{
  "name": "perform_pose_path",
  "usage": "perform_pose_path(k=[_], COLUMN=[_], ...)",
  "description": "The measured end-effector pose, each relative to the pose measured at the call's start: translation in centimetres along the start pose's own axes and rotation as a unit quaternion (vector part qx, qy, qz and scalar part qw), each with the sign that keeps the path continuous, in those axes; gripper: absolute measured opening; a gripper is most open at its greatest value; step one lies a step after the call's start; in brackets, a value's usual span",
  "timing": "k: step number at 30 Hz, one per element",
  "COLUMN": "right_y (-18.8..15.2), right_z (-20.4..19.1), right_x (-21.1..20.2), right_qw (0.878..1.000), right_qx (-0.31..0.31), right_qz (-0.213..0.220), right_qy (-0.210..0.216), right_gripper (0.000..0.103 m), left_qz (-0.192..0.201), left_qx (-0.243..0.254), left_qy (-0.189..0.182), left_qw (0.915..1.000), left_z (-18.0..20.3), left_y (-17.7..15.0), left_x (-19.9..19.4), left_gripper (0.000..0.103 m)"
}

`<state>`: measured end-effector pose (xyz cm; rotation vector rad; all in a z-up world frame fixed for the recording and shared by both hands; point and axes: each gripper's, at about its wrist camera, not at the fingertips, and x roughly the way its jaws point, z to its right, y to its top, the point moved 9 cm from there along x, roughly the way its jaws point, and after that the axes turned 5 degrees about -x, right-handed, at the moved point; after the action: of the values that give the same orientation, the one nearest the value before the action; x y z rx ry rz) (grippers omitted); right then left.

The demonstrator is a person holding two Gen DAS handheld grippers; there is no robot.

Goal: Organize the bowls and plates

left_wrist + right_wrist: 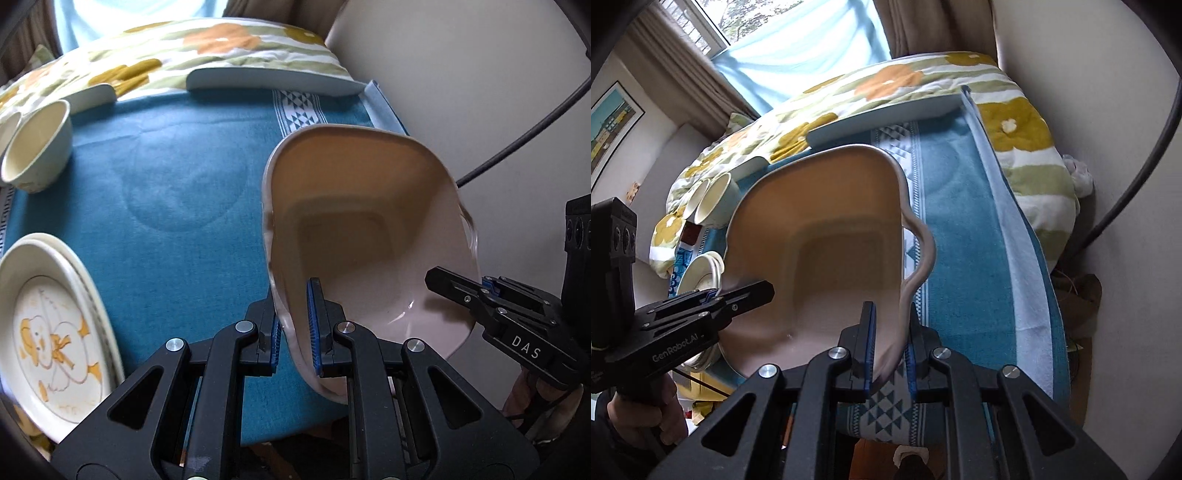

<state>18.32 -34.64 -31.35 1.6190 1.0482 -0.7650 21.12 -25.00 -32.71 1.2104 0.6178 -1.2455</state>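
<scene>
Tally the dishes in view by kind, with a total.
Pink dish, held at both edges by the left gripper and right gripper: 1
Cups: 2
Stacked duck plates: at least 2
Flat plates at the back: 2
Total: at least 7

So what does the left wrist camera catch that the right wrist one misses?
Only the left view shows the duck picture on the plate and the left tool clamping the pink dish's rim. Only the right view shows the window, the framed picture and the right tool gripping the other rim. Both show the pink dish, blue cloth, small bowl and floral quilt.
</scene>
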Motion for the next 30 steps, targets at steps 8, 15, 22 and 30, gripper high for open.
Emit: perform_pose_path(k=[8,15,22,30], right_y=[-1.7,-1.9,-1.8,-1.1], right_z=[3.1,3.5,3.5,3.4], right_x=[2.0,2.4,2.7,0.6], right_qw=[1.000,1.000,0.999,0.998], right_qx=[0.026,0.024,0.044,0.057], right_qz=[-0.014,-0.014,-0.005,0.023], right_qy=[0.000,0.004,0.027,0.027], right_gripper=[0.013,0.013,0.043,0.052], left_qz=[-0.029,-0.020,0.012,0.016], left_qx=[0.008,0.018,0.032,0.025], left_qy=[0.009,0.023,0.039,0.043], left_qw=[0.9995,0.9994,0.9986,0.9986], left_z=[1.1,0.0,0.4,-0.5], left_y=[-1.3,-0.9,-0.4,-0.4], left_x=[3.6,3.5,2.5,0.6], left_gripper=[0.011,0.012,0.085,0.085])
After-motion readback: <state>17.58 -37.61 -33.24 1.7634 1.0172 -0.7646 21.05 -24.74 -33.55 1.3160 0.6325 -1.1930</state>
